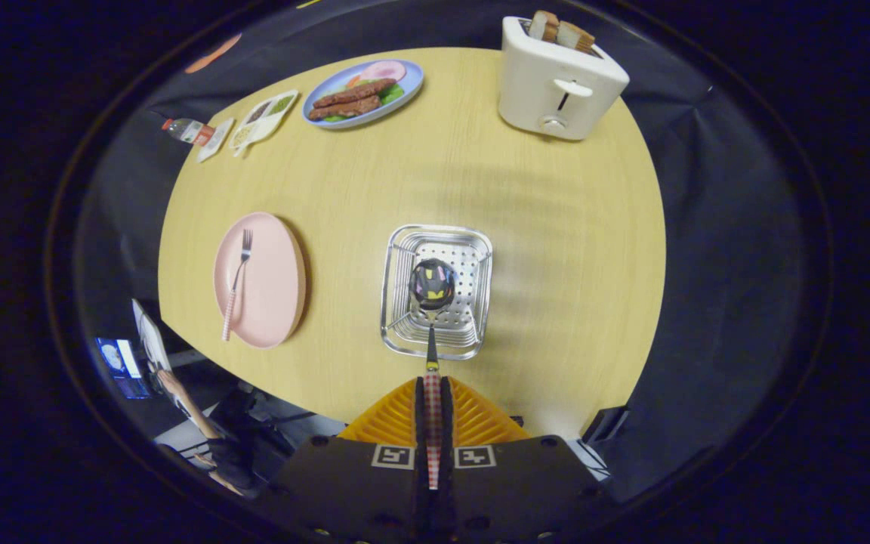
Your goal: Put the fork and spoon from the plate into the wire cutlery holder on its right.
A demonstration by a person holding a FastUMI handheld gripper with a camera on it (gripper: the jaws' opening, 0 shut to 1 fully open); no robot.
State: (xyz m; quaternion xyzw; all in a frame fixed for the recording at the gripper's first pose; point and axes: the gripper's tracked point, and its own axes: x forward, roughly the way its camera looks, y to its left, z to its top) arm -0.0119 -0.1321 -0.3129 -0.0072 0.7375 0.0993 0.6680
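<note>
Gripper [433, 400] at bottom centre is clamped tight on the spoon [433, 302]: both fingers pinch the checked handle, no gap between them. Spoon sticks straight out ahead, bowl hanging over the holder [480, 249], which sits centre frame, just beyond the fingertips. Held by the handle end w/ the bowl leading, prob. so it can drop bowl-first into the basket; looks lined up over the opening, but can't tell if the bowl is touching the perforated bottom or above it.

Fork [236, 283] lies on the pink plate [276, 287], centre left, tines toward the top of frame, well apart from the holder. Judging by that, spoon is mid-delivery, fork is yet to be picked.

Surface: pale wood-grain round table [556, 302]. Toaster [556, 79] w/ bread at upper right, blue plate of food [405, 94] at top centre, small snack tray [263, 117] + bottle [187, 131] upper left. Black cloth around; some clutter at lower left, off the table edge.
</note>
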